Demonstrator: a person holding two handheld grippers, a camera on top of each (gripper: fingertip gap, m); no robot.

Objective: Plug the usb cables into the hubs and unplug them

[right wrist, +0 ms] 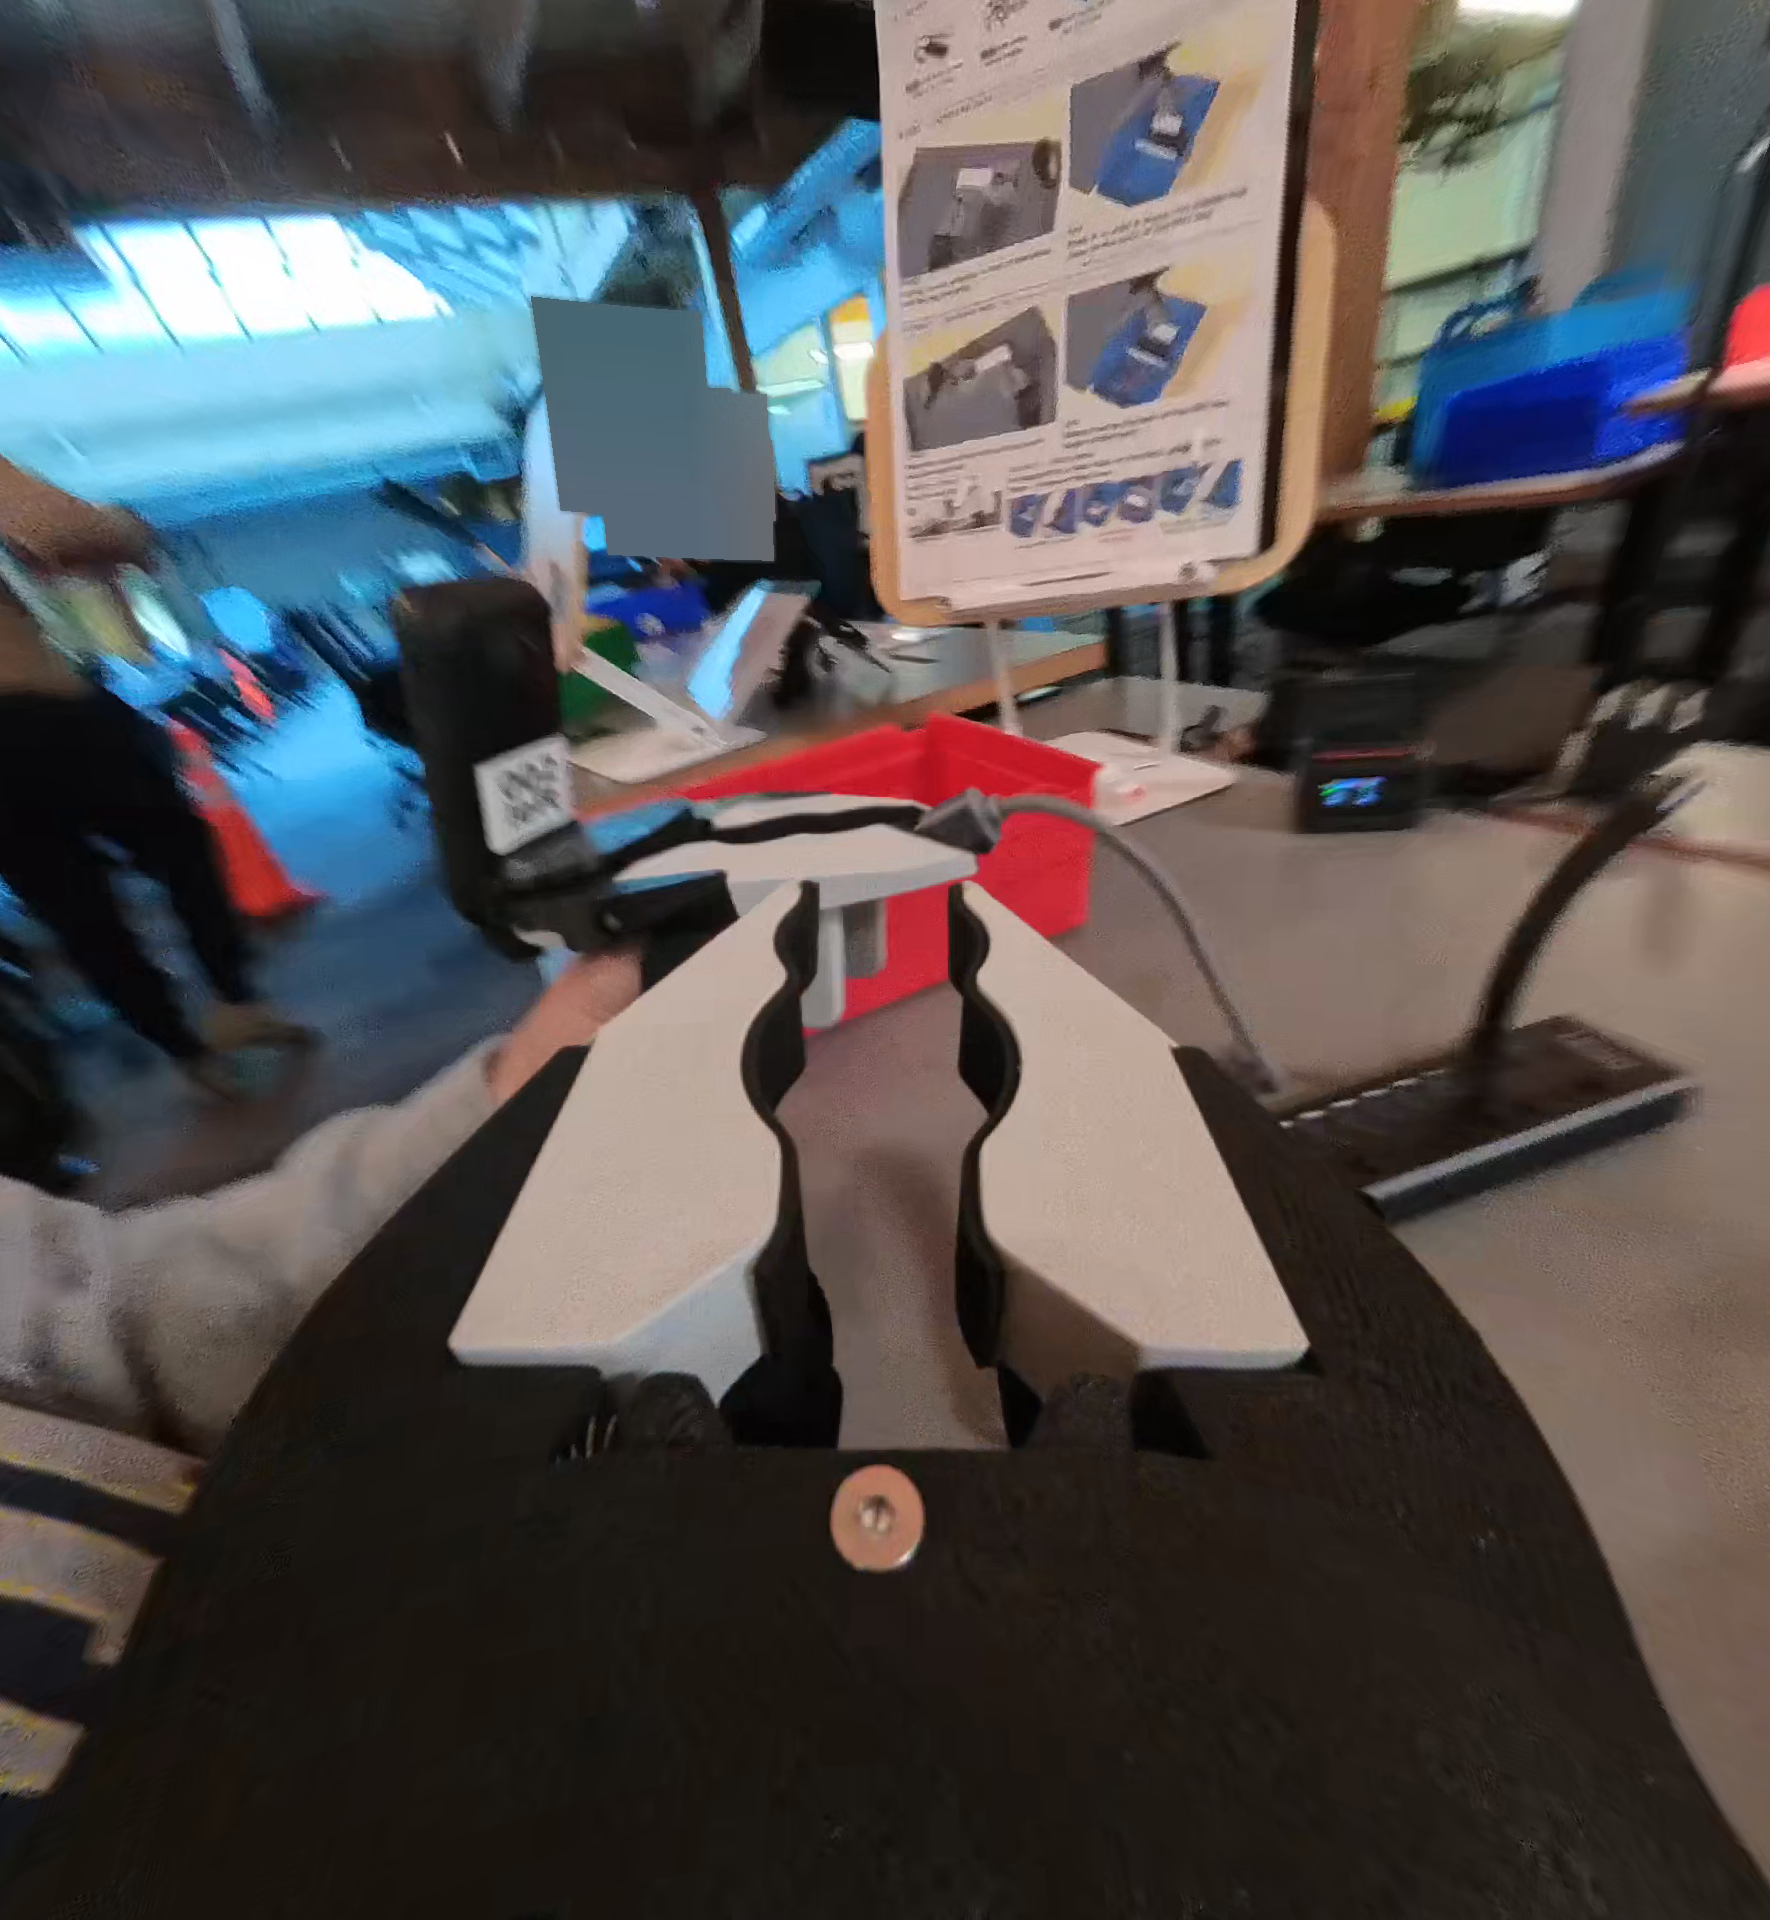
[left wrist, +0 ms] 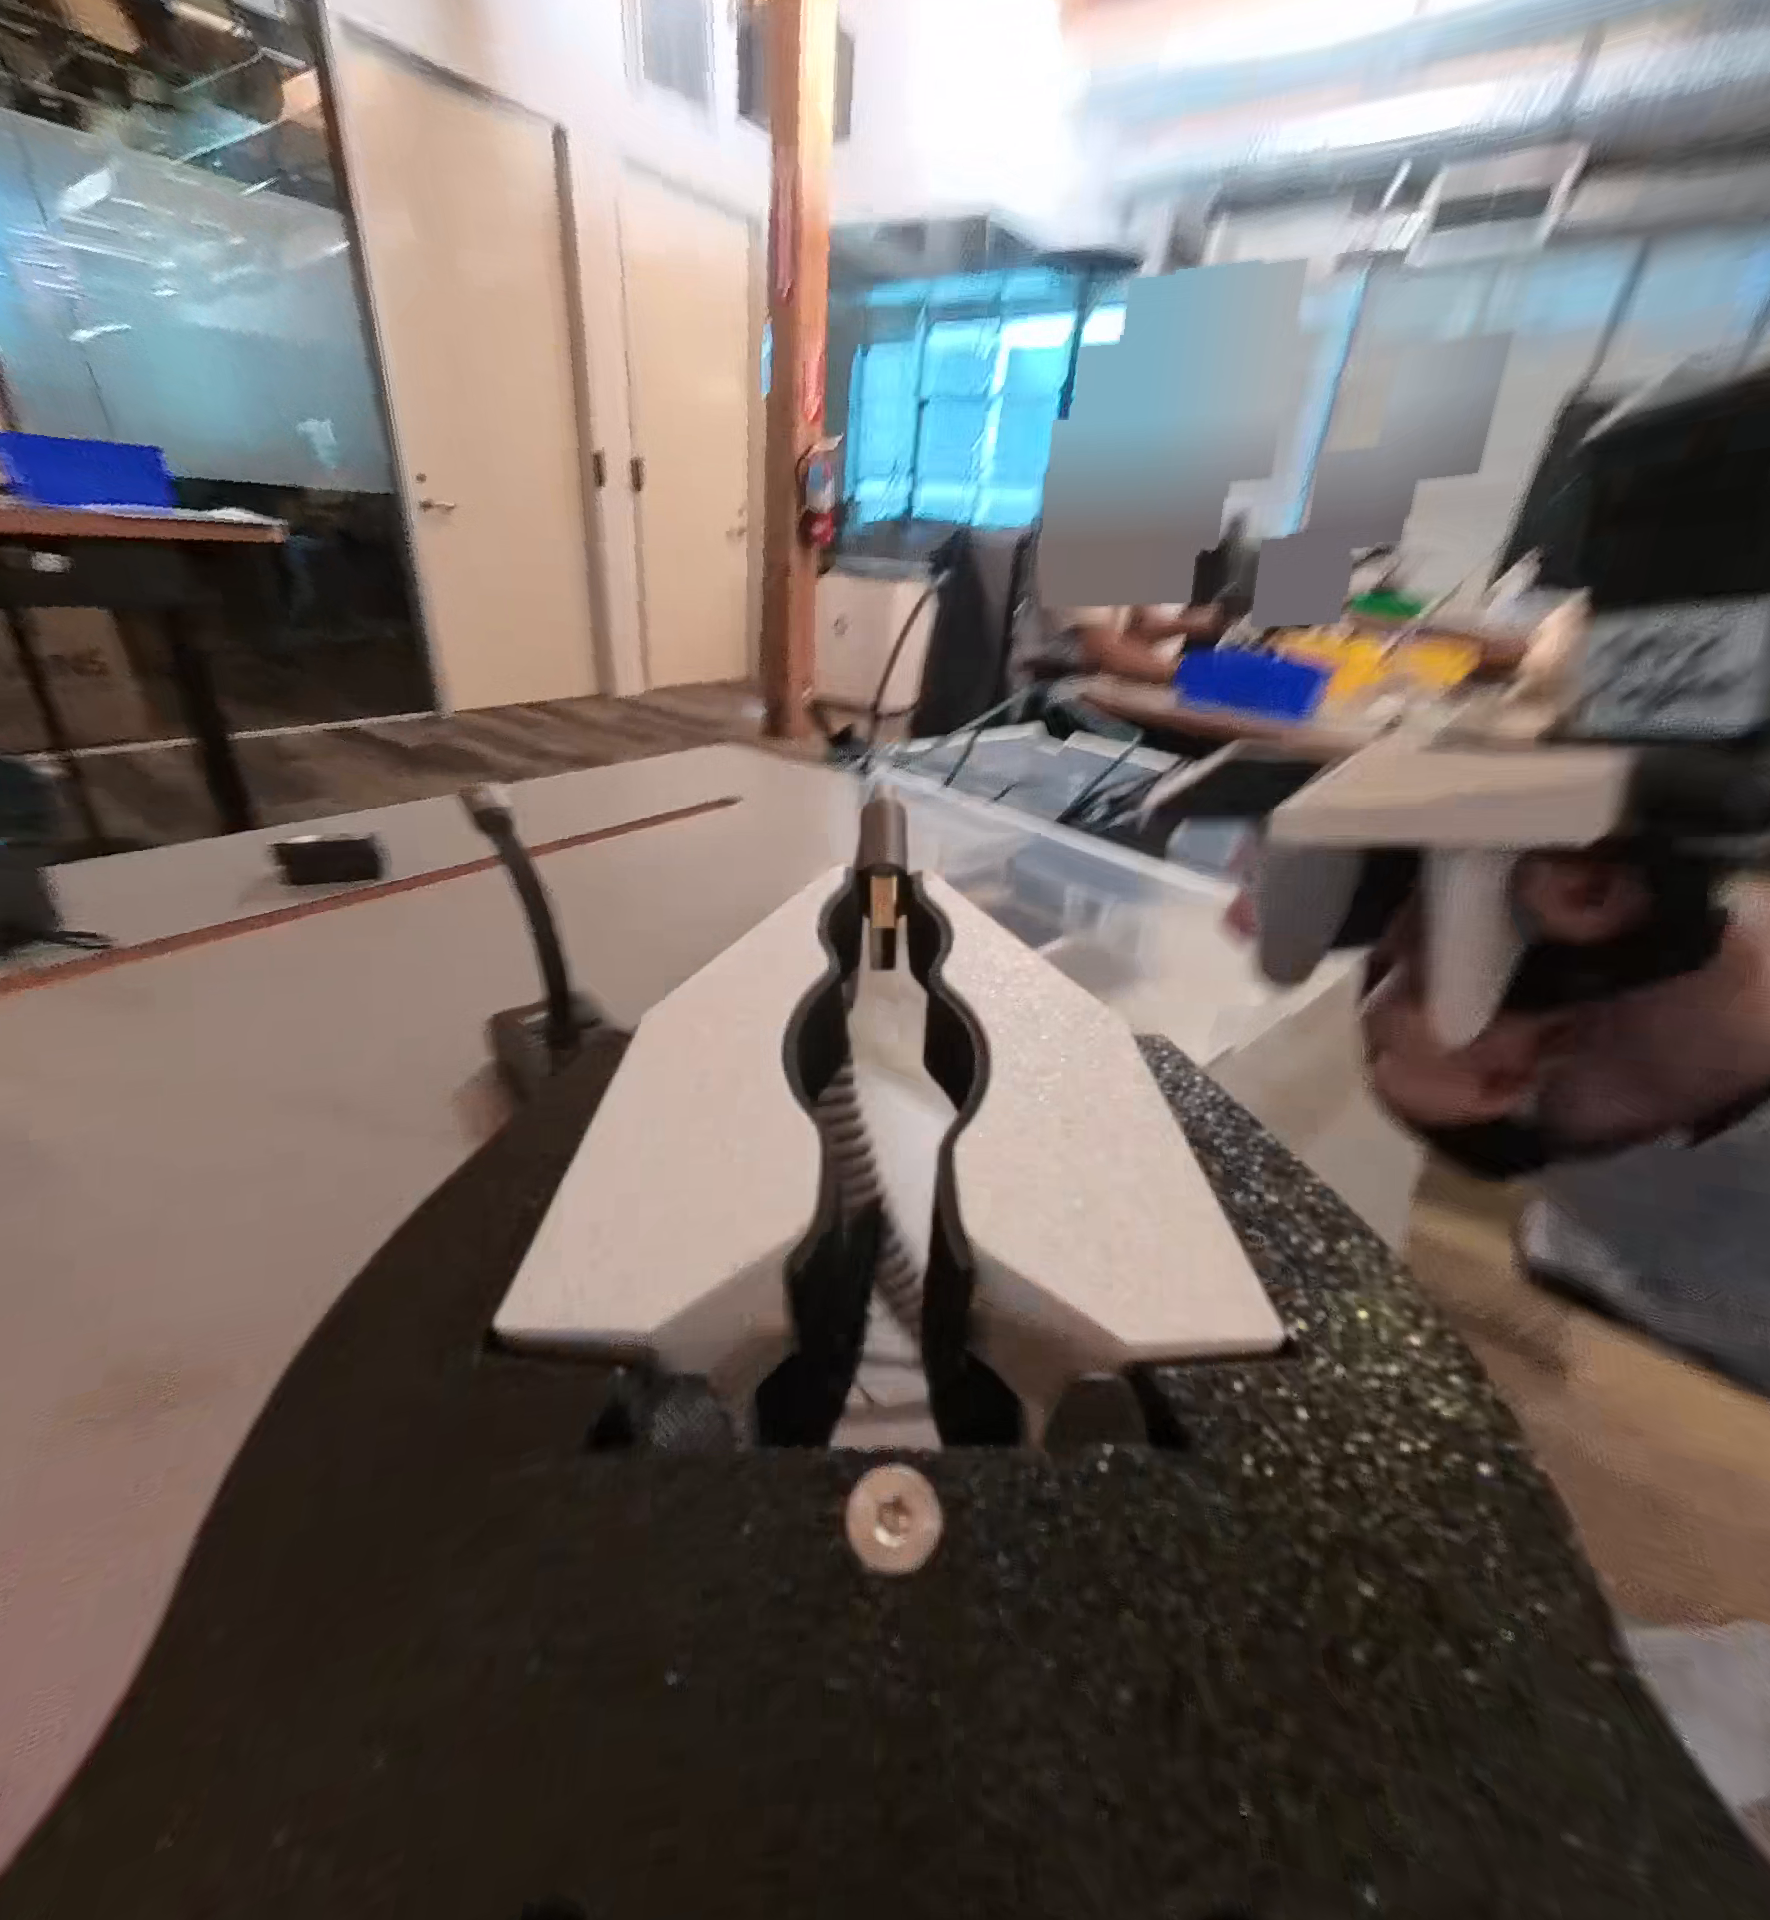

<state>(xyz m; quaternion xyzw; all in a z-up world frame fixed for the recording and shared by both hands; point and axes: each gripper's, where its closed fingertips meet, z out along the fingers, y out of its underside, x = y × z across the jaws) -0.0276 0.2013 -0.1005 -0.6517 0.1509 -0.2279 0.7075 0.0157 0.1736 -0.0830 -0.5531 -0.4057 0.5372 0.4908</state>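
Note:
My left gripper (left wrist: 883, 909) is shut on the USB plug (left wrist: 883, 847) of a grey cable (left wrist: 865, 1143) and holds it up above the grey table (left wrist: 185, 1143). The cable runs back between the fingers. A black hub (left wrist: 533, 1034) lies just left of the fingers with a black cable (left wrist: 538, 914) rising from it. My right gripper (right wrist: 879, 914) is open and empty, above the table. In the right wrist view the left gripper (right wrist: 948, 854) is straight ahead with the plug (right wrist: 962, 823). The grey cable (right wrist: 1172, 914) arcs down to the near end of the long black hub (right wrist: 1504, 1101).
A red bin (right wrist: 1016, 831) stands behind the left gripper. A picture board on a stand (right wrist: 1089, 301) and a small black device with a screen (right wrist: 1354, 795) are at the back. A small black box (left wrist: 328, 860) lies farther off. A clear plastic tub (left wrist: 1068, 883) sits past the table edge. The gap from one gripper's tips to the other's is roughly 6 cm. My left tips are roughly 25 cm from the black hub (left wrist: 533, 1034). The right camera catches it too, in the right wrist view (right wrist: 1544, 1050).

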